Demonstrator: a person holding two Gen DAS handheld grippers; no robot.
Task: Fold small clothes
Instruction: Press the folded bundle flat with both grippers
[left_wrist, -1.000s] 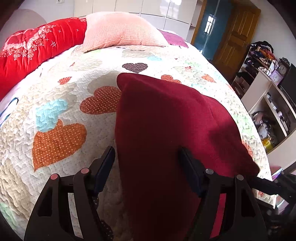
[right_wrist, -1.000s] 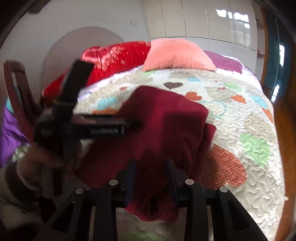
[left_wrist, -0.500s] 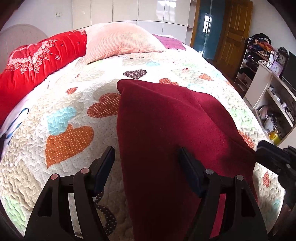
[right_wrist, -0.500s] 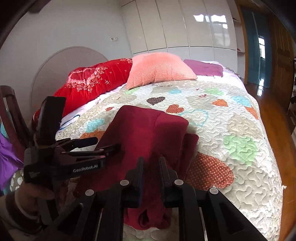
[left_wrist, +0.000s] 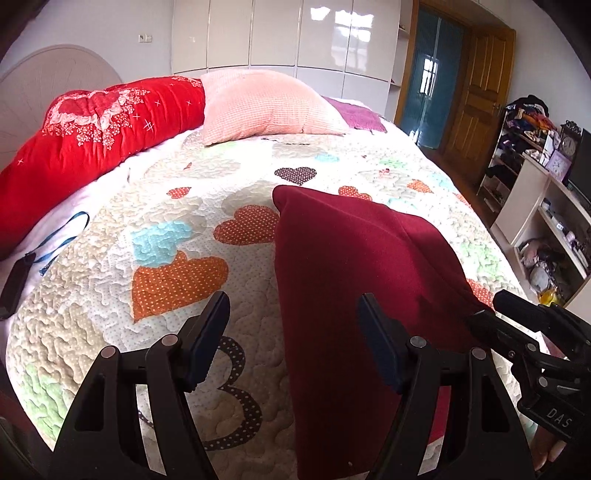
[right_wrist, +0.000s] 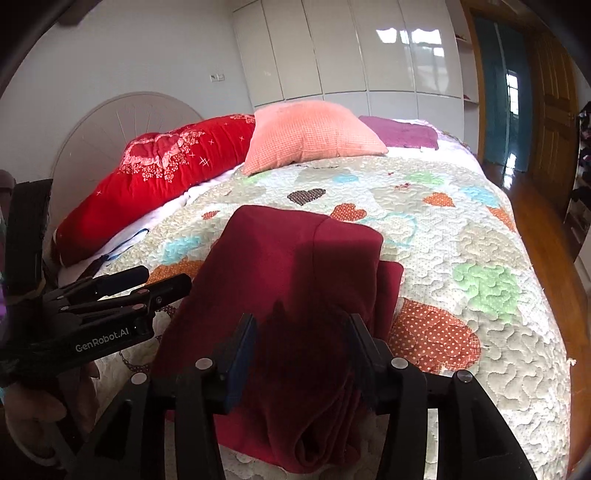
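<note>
**Folded maroon piece down on the quilt, both claws off it**

So at this point we had the dark red garment (right_wrist: 291, 266) lying folded on the heart-print quilt (right_wrist: 480, 236), right in front of both claws. Our right gripper (right_wrist: 301, 332) had just been opening up, and its jaws stood apart over the near end of the cloth, with the fabric showing in the gap but neither pad pressing on it. The bunched, rolled edge of the garment sat just below and ahead of that claw.

Our left gripper (left_wrist: 293, 314) was spread wide and holding nothing. The garment's left edge ran up between its fingers, so the cloth lay under the right finger and bare quilt with the orange heart under the left one. From the right claw's camera we saw the left one off to its left side, just beside the garment's edge.

Well beyond both claws sat a pink pillow (left_wrist: 266, 107) and a red bolster (left_wrist: 92, 136) at the far end of the bed.
</note>
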